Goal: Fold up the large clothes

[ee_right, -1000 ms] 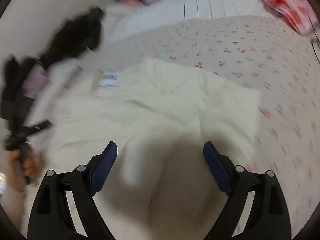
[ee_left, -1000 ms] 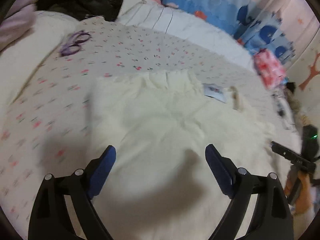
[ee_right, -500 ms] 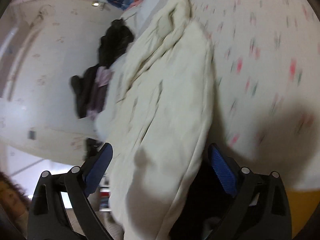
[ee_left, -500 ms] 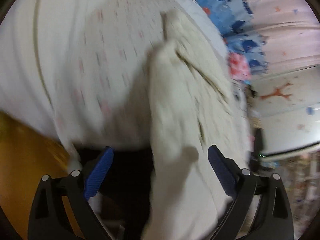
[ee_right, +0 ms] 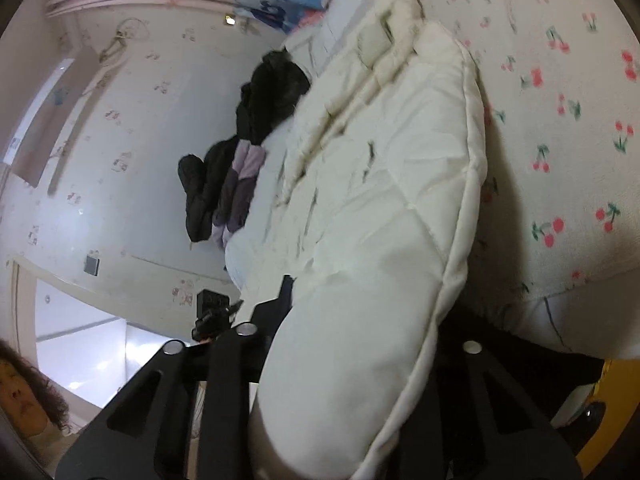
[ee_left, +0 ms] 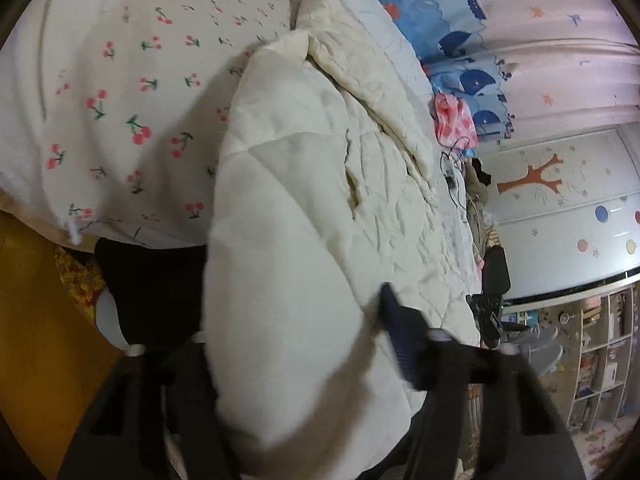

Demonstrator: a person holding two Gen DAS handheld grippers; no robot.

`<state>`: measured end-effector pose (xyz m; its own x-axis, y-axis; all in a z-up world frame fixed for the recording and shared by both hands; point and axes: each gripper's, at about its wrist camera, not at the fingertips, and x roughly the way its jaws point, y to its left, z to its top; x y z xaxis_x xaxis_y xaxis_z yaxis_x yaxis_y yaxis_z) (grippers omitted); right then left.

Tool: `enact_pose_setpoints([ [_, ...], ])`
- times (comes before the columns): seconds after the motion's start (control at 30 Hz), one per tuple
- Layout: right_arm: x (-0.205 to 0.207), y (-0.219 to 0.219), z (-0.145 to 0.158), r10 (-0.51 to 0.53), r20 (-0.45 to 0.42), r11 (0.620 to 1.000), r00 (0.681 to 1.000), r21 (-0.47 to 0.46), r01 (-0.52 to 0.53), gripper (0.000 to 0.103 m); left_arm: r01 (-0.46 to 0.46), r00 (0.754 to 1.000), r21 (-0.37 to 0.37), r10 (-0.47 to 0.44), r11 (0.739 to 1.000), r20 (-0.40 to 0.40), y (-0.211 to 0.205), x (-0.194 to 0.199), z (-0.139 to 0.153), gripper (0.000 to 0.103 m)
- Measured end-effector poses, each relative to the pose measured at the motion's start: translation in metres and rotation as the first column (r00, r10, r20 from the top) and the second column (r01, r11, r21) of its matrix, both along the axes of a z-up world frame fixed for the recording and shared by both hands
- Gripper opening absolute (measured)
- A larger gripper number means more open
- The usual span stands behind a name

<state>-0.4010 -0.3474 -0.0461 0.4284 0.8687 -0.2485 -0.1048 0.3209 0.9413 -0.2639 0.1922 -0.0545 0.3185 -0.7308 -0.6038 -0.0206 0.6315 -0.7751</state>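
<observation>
Bedroom: bed with a cherry-print sheet (ee_left: 132,92), whale-print curtain (ee_left: 448,20) behind, wall with a tree decal (ee_left: 536,178). A dark clothes heap (ee_right: 244,148) lies at the far side of the bed in the right wrist view.

Cream padded coat (ee_left: 304,184) sprawls along the bed, its near end hanging past the mattress edge. Left gripper (ee_left: 292,340): jaws just closed in, bulging coat fabric between them, the blue pad pressing into it; clamped on the coat. Right gripper (ee_right: 360,332): jaws also just closed, the coat's seamed hem edge (ee_right: 460,240) pinched between them.

Bare sheet lies beside the coat; orange floor (ee_left: 36,320) lies below the mattress edge.
</observation>
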Motion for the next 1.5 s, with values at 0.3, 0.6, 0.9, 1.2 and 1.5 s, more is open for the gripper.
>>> enact_pose_setpoints([
  [0.3,-0.015,0.004,0.071,0.028,0.182,0.999,0.983,0.024,-0.033,0.019,0.11,0.976,-0.087,-0.091,0.99,0.198,-0.012,-0.028,0.072,0.015],
  [0.6,-0.062,-0.02,0.016,0.099,-0.014,0.995,0.995,0.007,-0.099,0.055,0.199,0.98,-0.116,-0.194,0.973,0.052,-0.002,-0.04,0.016,0.043],
  [0.9,-0.075,-0.009,0.011,0.067,0.063,0.996,0.996,0.057,-0.071,0.04,0.168,0.981,-0.069,-0.16,0.983,0.11,-0.025,-0.033,0.027,0.049],
  [1.2,-0.082,0.0,0.051,-0.02,0.23,0.992,0.973,0.126,-0.01,0.016,0.107,0.974,-0.065,-0.091,0.992,0.207,-0.02,-0.045,0.058,0.012],
  [1.5,-0.098,-0.007,0.01,0.1,0.063,0.995,0.993,0.013,-0.101,0.037,0.203,0.974,-0.015,-0.201,0.979,0.109,-0.017,-0.054,0.021,0.018],
])
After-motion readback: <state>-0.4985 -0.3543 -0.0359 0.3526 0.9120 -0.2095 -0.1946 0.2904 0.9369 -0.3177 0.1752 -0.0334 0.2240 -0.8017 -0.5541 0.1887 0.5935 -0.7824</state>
